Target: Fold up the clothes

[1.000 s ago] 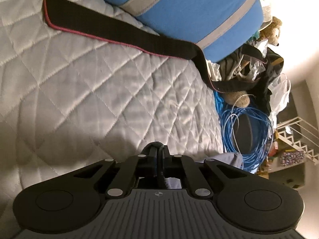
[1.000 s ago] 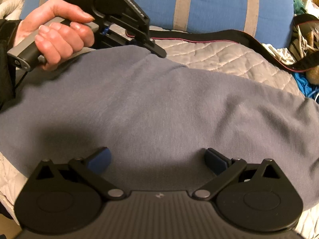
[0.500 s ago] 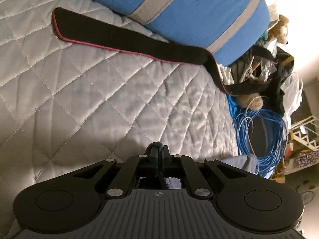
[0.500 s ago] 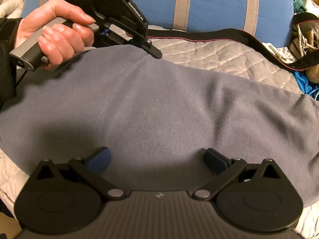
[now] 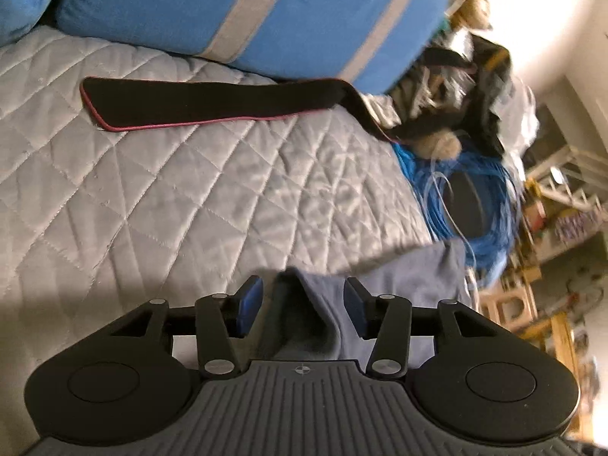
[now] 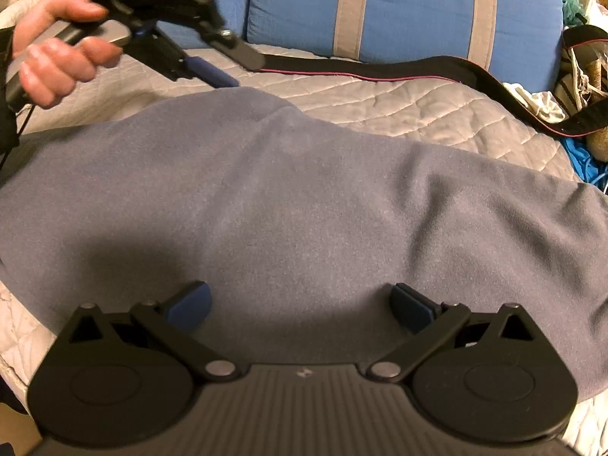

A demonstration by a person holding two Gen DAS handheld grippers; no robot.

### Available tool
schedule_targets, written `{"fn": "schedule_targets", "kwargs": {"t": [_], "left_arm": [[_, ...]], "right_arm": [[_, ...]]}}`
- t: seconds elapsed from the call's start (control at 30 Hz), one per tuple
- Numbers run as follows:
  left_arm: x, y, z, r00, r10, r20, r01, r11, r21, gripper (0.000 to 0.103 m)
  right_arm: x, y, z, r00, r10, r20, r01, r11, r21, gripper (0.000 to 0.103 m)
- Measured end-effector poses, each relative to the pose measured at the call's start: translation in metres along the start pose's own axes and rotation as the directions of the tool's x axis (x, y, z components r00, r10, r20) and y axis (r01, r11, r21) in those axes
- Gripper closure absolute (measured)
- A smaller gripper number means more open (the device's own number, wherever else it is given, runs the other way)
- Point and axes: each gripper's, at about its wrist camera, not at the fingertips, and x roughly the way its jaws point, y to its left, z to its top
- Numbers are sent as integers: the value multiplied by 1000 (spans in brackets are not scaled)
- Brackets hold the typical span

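Though both tools gape, only left tool (image 5: 300, 304), just opened, shows grey garment's (image 6: 304, 197) corner between pads.

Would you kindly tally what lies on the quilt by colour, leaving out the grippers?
Blue with grey stripes: 1, the pillow
Grey-blue: 1, the garment
Black with red edging: 1, the strap
Total: 3

Warm dim indoor light, blown-out glare upper right, motion blur, fisheye-bent edges
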Motion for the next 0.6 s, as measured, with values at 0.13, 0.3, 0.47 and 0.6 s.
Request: {"fn": "schedule_targets", "kwargs": {"t": [0.13, 0.3, 0.47, 0.6], "left_arm": [[-1, -2, -8, 997, -23, -69, 28, 997, 77, 57], [0, 11, -17, 995, 12, -103, -4, 997, 71, 59], [-2, 14, -23, 985, 111, -134, -105, 993, 52, 97], [-8, 1, -25, 967, 234, -102, -224, 969, 101, 99]], "right_arm": [[0, 1, 0, 1000, -2, -1, 2, 1000, -1, 0], [2, 2, 1, 1000, -6, -9, 6, 1000, 2, 0], [3, 2, 1, 1000, -12, -13, 12, 1000, 3, 0], [2, 3, 4, 1000, -13, -23, 13, 1000, 1, 0]]}}
